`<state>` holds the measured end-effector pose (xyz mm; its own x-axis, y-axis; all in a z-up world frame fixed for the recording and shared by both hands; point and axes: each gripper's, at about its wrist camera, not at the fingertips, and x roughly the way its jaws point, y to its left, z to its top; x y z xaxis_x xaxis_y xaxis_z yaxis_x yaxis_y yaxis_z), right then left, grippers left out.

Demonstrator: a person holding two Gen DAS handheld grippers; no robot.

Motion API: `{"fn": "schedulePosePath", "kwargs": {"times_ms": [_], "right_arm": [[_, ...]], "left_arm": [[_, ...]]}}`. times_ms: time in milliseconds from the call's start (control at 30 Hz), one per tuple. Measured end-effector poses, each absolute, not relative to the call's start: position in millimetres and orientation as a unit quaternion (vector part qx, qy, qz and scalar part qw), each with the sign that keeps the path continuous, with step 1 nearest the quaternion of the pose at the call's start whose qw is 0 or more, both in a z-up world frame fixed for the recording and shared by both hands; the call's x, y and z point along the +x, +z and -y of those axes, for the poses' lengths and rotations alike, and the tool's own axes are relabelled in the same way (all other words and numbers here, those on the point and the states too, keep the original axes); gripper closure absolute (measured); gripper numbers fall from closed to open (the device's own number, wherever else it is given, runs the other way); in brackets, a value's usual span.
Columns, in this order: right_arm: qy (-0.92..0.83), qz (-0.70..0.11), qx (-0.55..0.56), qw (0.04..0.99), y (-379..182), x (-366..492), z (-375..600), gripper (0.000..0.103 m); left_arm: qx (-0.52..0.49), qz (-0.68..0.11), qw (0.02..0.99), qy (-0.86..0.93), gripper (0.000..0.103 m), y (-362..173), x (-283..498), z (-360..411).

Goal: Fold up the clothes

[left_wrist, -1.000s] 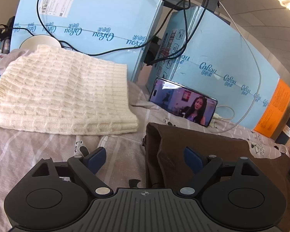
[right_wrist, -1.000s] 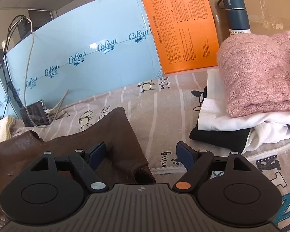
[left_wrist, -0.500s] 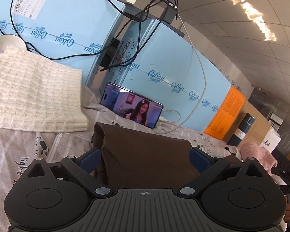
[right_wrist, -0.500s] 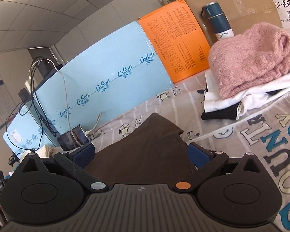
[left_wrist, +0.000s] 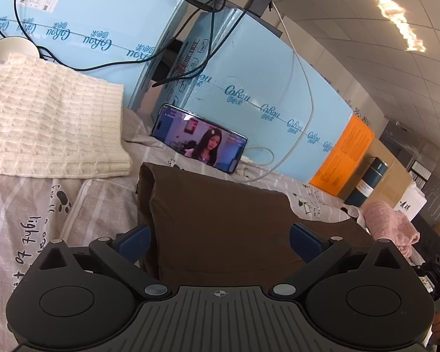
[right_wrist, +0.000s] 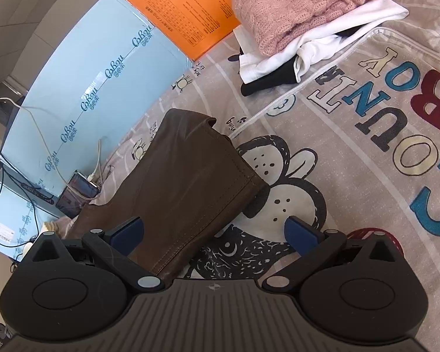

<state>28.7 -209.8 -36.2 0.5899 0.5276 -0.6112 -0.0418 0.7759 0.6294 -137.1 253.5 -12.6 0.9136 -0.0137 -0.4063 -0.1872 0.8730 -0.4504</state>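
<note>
A folded brown garment lies on the printed bedspread. My left gripper hangs over its near end. Its jaws are opening, and the cloth lies below and between the blue pads without being pinched. In the right wrist view the same brown garment runs from centre to lower left. My right gripper is open over the garment's near corner, the left pad above the cloth and the right pad above the bedspread.
A folded cream knit sweater lies at the left. A phone with a lit screen leans on blue boards with dangling cables. A pink sweater tops a pile of white and black clothes beside an orange board. A dark flask stands beyond.
Both grippers' jaws have spread wider. The left view has swung right, so the brown garment now sits between its fingers. The right gripper has rolled and tipped down toward the bedspread.
</note>
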Motion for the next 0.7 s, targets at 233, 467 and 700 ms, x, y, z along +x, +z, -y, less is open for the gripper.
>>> {"fn": "schedulePosePath", "kwargs": {"times_ms": [233, 467, 700], "right_arm": [[0.179, -0.378, 0.384, 0.823, -53.2, 51.7, 202.7, 0.0], [0.178, -0.338, 0.429, 0.818, -63.6, 67.4, 187.5, 0.041], [0.196, -0.303, 0.423, 0.831, -63.2, 61.7, 190.1, 0.094]], "left_arm": [[-0.264, -0.227, 0.935, 0.069, 0.001, -18.2, -132.5, -260.0], [-0.257, -0.248, 0.931, 0.075, 0.001, -21.8, -127.2, -258.5], [-0.25, -0.264, 0.928, 0.074, 0.001, -24.8, -122.6, -257.2]]}}
